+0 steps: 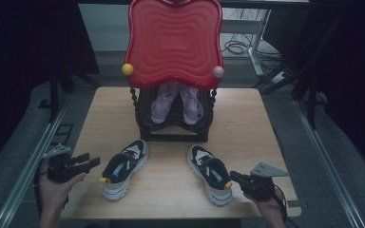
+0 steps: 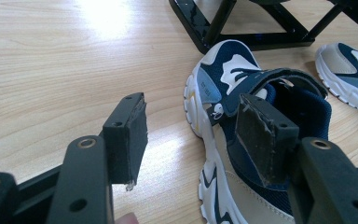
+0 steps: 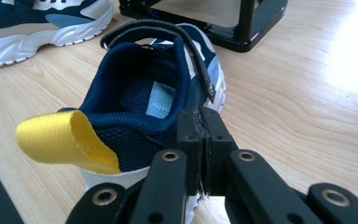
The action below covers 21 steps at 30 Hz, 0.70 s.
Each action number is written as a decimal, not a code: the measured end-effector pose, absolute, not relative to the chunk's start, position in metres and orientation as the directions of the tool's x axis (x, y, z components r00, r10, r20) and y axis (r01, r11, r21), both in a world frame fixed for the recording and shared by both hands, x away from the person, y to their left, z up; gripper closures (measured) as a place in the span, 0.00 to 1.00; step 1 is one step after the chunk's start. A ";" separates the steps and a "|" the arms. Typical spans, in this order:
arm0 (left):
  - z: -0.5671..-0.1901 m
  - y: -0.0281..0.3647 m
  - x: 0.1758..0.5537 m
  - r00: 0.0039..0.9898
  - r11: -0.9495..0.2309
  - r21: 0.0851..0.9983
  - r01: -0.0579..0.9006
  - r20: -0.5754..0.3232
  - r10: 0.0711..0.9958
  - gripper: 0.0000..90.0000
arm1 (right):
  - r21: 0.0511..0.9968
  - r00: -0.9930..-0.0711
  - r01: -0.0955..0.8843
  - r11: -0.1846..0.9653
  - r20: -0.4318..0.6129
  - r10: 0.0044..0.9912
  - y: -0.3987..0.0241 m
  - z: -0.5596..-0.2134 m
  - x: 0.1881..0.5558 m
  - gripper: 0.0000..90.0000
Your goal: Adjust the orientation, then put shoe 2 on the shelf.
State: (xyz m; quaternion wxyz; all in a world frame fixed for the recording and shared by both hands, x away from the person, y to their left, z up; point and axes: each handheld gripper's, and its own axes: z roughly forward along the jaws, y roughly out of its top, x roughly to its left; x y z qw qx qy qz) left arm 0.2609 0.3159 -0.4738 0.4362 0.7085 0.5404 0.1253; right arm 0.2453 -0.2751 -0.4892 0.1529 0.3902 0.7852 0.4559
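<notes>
1. The left gripper (image 1: 91,163), held in the person's left hand (image 1: 52,187) at the table's left edge, points level toward the left shoe; its jaws stand wide apart with nothing between them.
2. In the left gripper view, the jaw pads (image 2: 130,135) frame bare wood on one side and the shoe's collar on the other, without touching it.
3. The left navy, white and beige sneaker with a yellow heel loop (image 1: 123,167) lies on the pale wooden table (image 1: 252,123), just beside the left gripper, toe angled toward the rack.
4. Behind, at the table's middle, stands a black wire shoe rack (image 1: 173,129) holding a pair of pink sandals (image 1: 177,103); a red wavy plastic panel (image 1: 173,40) with a yellow ball (image 1: 127,69) and a pink ball (image 1: 218,72) rises above it.
5. The right matching navy, white and beige sneaker (image 1: 211,173) lies right of the first, well apart from it, heel toward the person.
6. The right gripper (image 1: 233,176), held in the right hand (image 1: 271,209), sits at that sneaker's heel; its jaws are clenched together with nothing visible between them.
7. In the right gripper view, the closed pads (image 3: 200,140) lie just beside the heel collar, right of the yellow loop (image 3: 65,140).
</notes>
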 end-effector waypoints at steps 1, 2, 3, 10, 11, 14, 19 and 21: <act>-0.474 0.316 0.261 0.384 -0.034 0.755 0.655 -0.295 0.875 0.48 | 0.837 -0.647 0.473 0.277 0.117 0.753 -0.276 -0.489 0.245 0.97; -0.474 0.316 0.261 0.384 -0.033 0.755 0.654 -0.294 0.875 0.48 | 0.838 -0.646 0.473 0.274 0.118 0.754 -0.276 -0.488 0.246 0.97; -0.473 0.316 0.261 0.384 -0.033 0.755 0.654 -0.294 0.876 0.48 | 0.841 -0.643 0.470 0.269 0.117 0.757 -0.277 -0.488 0.246 0.96; -0.472 0.315 0.260 0.388 -0.035 0.760 0.650 -0.291 0.874 0.48 | 0.851 -0.636 0.470 0.235 0.142 0.759 -0.283 -0.488 0.250 0.96; -0.471 0.314 0.259 0.391 -0.036 0.762 0.647 -0.290 0.874 0.48 | 0.851 -0.635 0.470 0.233 0.143 0.759 -0.283 -0.488 0.250 0.96; -0.469 0.313 0.258 0.394 -0.037 0.765 0.643 -0.289 0.872 0.48 | 0.858 -0.636 0.461 0.226 0.142 0.758 -0.285 -0.485 0.250 0.96; -0.467 0.310 0.255 0.403 -0.043 0.771 0.636 -0.283 0.870 0.48 | 0.867 -0.644 0.451 0.214 0.150 0.750 -0.285 -0.480 0.253 0.95; -0.465 0.310 0.255 0.408 -0.045 0.773 0.633 -0.283 0.868 0.48 | 0.866 -0.651 0.449 0.218 0.150 0.744 -0.284 -0.480 0.255 0.94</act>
